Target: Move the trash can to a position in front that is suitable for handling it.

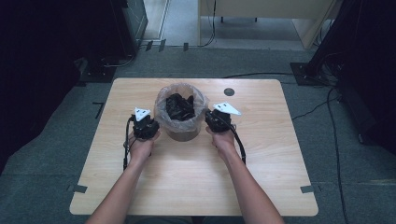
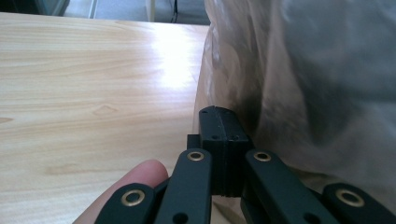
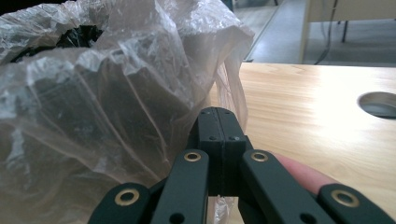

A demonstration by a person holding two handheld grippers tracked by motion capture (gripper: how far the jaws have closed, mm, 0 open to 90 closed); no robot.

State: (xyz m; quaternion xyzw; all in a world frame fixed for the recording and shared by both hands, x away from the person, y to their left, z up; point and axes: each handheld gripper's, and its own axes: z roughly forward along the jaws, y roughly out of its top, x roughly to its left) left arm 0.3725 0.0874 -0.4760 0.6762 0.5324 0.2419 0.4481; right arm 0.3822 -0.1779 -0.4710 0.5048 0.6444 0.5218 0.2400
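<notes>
One bin lined with a clear bag holds crumpled black material; both tongs, left and right, are closed empty.

Round waste bin, upright near the middle of the wooden table, toward its far edge. Lined with a clear, crinkled plastic bag folded out over the rim. Crumpled black material heaped inside the bag.

Pale wooden tabletop with rounded corners, set on grey carpet. Near the far edge, about midway between the side edges, stands a bin lined with a clear plastic bag, dark crumpled stuff inside. Just right of it, close to the far edge, a round cable hole.
</notes>
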